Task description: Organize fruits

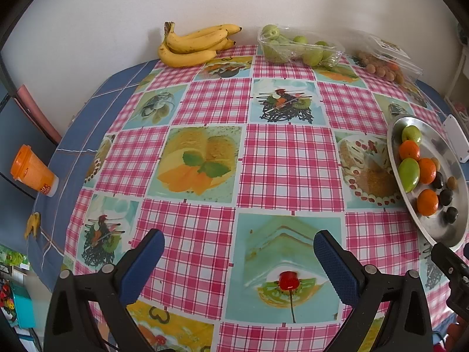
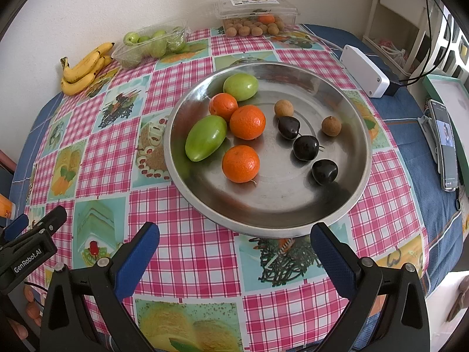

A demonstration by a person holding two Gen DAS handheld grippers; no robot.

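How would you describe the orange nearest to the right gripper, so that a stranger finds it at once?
Look into the round steel plate on the checked tablecloth. Three round oranges lie left of its middle. The wanted orange lies apart from the other two, nearest the right gripper, beside the long green fruit.

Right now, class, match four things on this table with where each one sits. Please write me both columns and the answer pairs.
Things:
1. bananas
2. oranges
3. small brown fruits
4. phone

Places:
A. in the metal dish
B. bare on the tablecloth by the wall
C. on the blue cloth, right of the dish
D. in a clear box with its lid open

Pairs: 1-B, 2-A, 3-D, 4-C
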